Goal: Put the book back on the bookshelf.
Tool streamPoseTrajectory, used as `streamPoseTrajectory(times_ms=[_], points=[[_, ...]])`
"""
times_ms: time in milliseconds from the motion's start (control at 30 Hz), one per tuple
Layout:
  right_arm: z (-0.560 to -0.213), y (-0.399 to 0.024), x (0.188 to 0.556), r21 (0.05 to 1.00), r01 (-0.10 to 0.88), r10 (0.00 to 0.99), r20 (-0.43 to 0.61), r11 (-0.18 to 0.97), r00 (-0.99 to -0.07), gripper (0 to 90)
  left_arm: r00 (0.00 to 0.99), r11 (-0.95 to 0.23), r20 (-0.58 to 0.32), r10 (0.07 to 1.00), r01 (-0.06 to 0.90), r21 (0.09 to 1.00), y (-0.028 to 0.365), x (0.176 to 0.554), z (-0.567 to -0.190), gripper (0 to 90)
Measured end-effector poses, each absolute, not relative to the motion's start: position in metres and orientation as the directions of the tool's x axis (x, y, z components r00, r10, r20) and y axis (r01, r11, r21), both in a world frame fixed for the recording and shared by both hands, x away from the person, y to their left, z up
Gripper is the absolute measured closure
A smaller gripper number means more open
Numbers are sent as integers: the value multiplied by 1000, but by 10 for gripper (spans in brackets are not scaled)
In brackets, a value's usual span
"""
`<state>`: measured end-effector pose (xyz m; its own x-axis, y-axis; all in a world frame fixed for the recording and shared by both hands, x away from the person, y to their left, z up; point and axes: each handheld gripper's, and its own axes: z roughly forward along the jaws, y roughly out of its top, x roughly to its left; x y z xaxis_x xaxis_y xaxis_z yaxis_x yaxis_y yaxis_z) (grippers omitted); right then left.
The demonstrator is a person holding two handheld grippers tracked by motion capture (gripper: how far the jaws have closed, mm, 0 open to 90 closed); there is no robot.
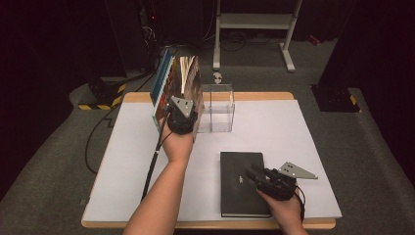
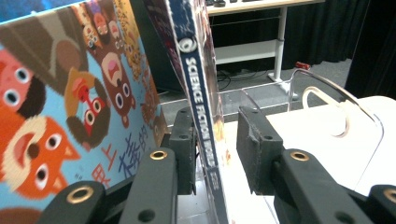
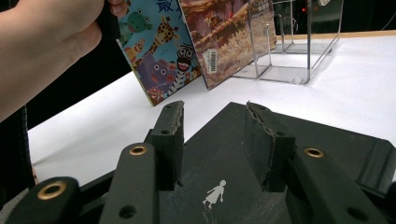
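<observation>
- On the white table: three books and one clear acrylic stand.
- Two books stand upright at the table's far left, held together: a picture book with cartoon animals on its cover, and a science fiction book just beside it.
- Both upright books tilt slightly, long axes near vertical, spines toward the person; they stand just left of the stand.
- Third item, a black book, lies flat near the front edge, long axis running front to back.
- Left gripper: raised, forearm stretched forward, jaws pointing away from the person. The science fiction book's spine sits between the jaws against the left pad; the right pad stands clear. Grasp not confirmed; jaws released.
- Right gripper: held low over the black book's right side, jaws parted and resting on or just above its cover; contact cannot be told. Nothing clamped.
</observation>
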<state>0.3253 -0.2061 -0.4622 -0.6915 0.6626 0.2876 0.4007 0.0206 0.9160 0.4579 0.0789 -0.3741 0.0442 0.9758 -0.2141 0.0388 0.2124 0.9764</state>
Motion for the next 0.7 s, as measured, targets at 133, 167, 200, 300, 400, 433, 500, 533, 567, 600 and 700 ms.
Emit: streamPoseTrajectory(times_ms=[133,167,200,300,400,433,500,533,567,600,700], points=[[-463,-206,325,916,401,664,285,25,-691,579,47,212,-214,976,40,976,80,453,-376,682],[-463,-206,325,916,401,664,285,25,-691,579,49,215,-217,975,39,976,80,451,-376,682],[-463,-206,325,916,401,665,284,25,-691,579,53,222,-224,973,37,974,80,450,-377,682],[-463,-206,325,916,400,665,284,25,-690,579,57,216,-218,974,36,976,82,445,-378,682],[-463,-207,326,915,402,666,285,25,-689,579,63,219,-220,973,35,975,83,439,-378,681],[-463,-207,326,915,402,667,283,26,-689,579,66,218,-219,973,32,975,83,437,-378,681],[-464,-207,326,915,403,668,284,27,-688,580,71,221,-223,972,27,975,83,433,-377,682],[-464,-207,326,915,403,668,283,28,-688,579,73,222,-224,972,26,975,83,431,-377,682],[-464,-207,326,915,402,669,282,28,-688,580,72,224,-225,972,25,974,84,430,-377,682],[-464,-207,326,915,402,669,282,28,-688,579,73,229,-230,970,23,973,84,429,-377,682],[-464,-206,325,916,400,669,277,33,-689,579,74,227,-228,971,25,974,86,426,-377,683]])
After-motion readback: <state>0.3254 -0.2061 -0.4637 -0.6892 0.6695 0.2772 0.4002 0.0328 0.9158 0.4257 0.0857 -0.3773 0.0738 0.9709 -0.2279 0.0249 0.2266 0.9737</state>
